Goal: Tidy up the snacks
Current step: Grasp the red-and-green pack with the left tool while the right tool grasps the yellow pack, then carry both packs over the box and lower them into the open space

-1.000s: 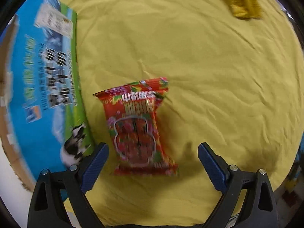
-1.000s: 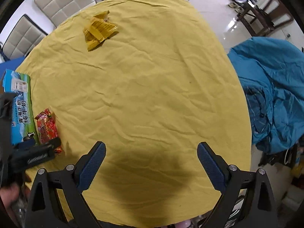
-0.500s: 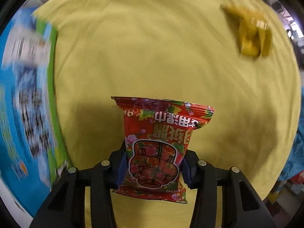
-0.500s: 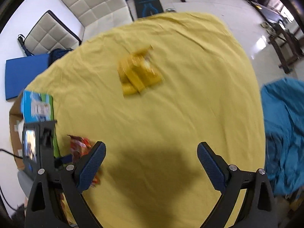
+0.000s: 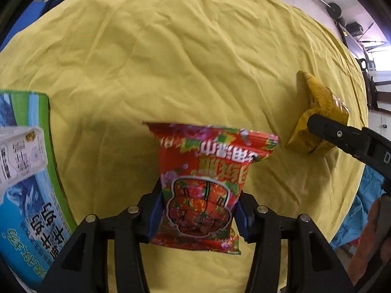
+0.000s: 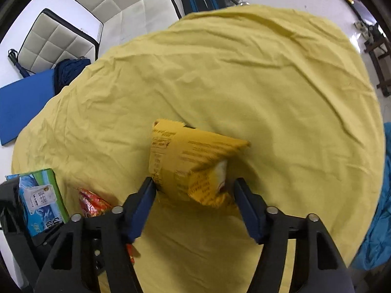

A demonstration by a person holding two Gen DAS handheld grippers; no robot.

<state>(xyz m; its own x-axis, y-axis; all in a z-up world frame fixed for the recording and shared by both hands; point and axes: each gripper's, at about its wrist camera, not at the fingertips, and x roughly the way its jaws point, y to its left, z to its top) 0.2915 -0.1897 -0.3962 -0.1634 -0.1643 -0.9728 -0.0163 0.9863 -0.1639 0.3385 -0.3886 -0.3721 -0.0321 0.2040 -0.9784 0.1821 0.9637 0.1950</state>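
Observation:
My left gripper (image 5: 198,211) is shut on a red snack packet (image 5: 205,171) and holds it by its lower half above the yellow cloth; its jaws are just starting to open. The same red packet (image 6: 92,202) shows at lower left in the right wrist view. A yellow snack packet (image 6: 193,163) lies between the jaws of my right gripper (image 6: 194,186), which are closing. The left pad touches it and a thin gap is left at the right pad. In the left wrist view the yellow packet (image 5: 317,105) lies at right under a finger of my right gripper (image 5: 342,134).
A blue and green milk carton box (image 5: 27,175) stands at the table's left edge, also the box (image 6: 41,202) in the right view. The yellow cloth (image 6: 244,73) covers the round table. White padded chairs (image 6: 110,5), a blue mat (image 6: 22,102) and a blue cover (image 6: 381,219) lie beyond the edges.
The left gripper closed on the red packet, lifted it off the cloth and carried it to the right. The right gripper travelled across to the yellow packet and its jaws narrowed around it.

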